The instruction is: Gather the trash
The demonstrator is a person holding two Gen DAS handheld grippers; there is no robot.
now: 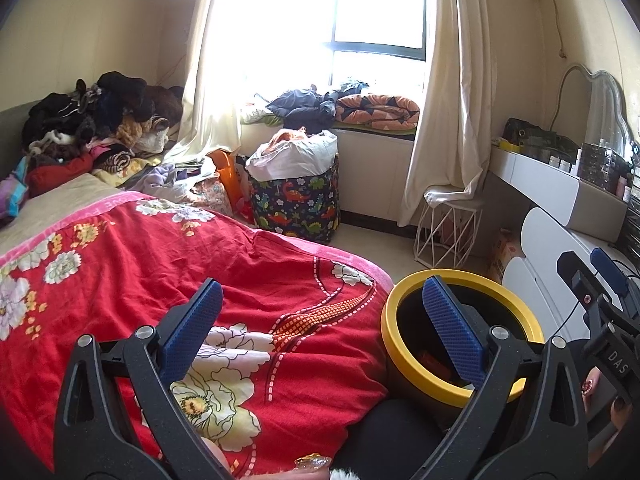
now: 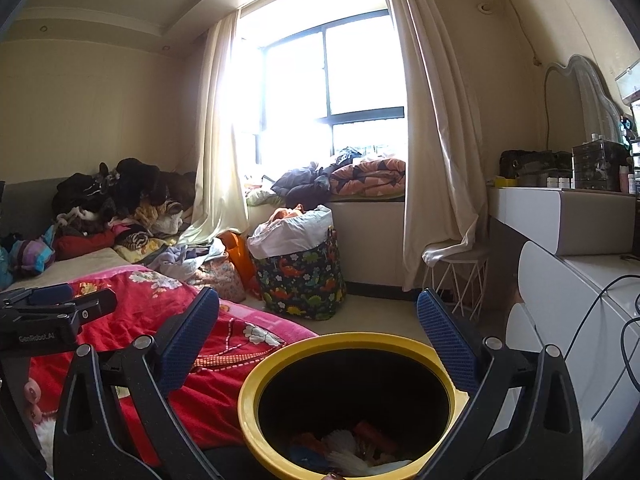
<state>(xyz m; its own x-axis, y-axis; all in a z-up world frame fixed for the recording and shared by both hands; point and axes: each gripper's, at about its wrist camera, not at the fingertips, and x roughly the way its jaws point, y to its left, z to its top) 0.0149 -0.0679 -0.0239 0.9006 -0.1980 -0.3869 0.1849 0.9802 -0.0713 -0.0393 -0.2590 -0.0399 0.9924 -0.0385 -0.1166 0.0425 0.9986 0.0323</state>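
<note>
Both tongs are spread wide and grasp nothing: the left tongs [image 1: 320, 304] hang over the red floral blanket [image 1: 168, 264], the right tongs [image 2: 318, 312] above the yellow-rimmed bin [image 2: 264, 364]. That bin stands just beside the bed, with scraps of trash [image 2: 352, 448] on its dark bottom. Farther off, a dinosaur-print basket [image 2: 304, 276] sits under the window [image 2: 360, 68].

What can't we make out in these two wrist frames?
- Bin contents: right wrist view shows only scraps in shadow, cut by the bottom edge; in the left wrist view the left gripper finger covers them.
- Bin base and the floor under it: out of frame in both views.
- Window: blown out by glare.
- Dresser items: too small to identify.
</note>
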